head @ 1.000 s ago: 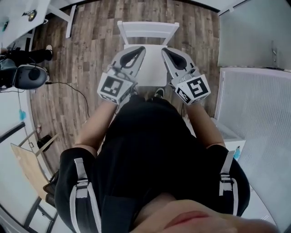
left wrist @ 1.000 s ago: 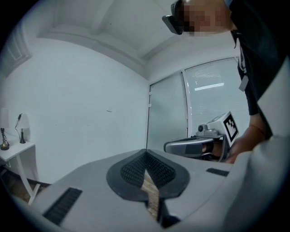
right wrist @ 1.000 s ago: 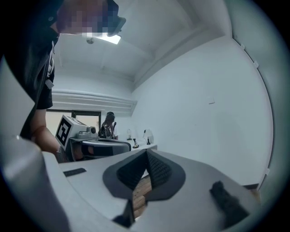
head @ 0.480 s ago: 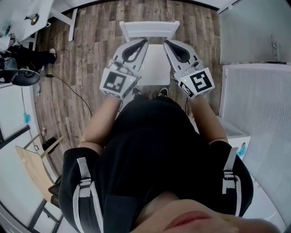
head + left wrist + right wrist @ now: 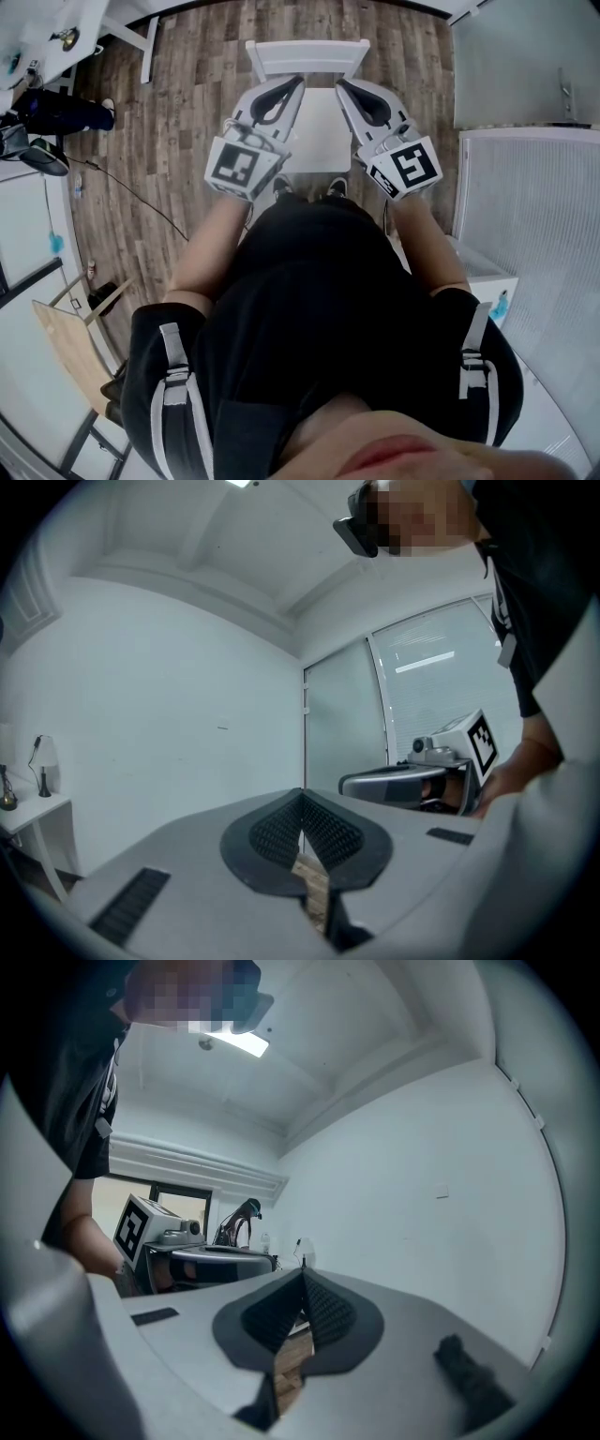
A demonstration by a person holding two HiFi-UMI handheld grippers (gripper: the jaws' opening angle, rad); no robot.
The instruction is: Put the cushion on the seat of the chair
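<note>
Wood-plank floor [image 5: 178,94] bears a thin black cable [image 5: 131,197]; perhaps a wooden board [image 5: 61,342] lies lower left.

chair [image 5: 309,56] ahead of person [image 5: 309,309], L claw [image 5: 300,81] left, R claw [image 5: 339,84] right, both over seat [image 5: 319,141]

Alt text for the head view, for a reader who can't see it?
Seen from above, a person in black holds the left gripper and right gripper, both shut and empty, over a white chair on a wooden floor. No cushion is visible.
</note>
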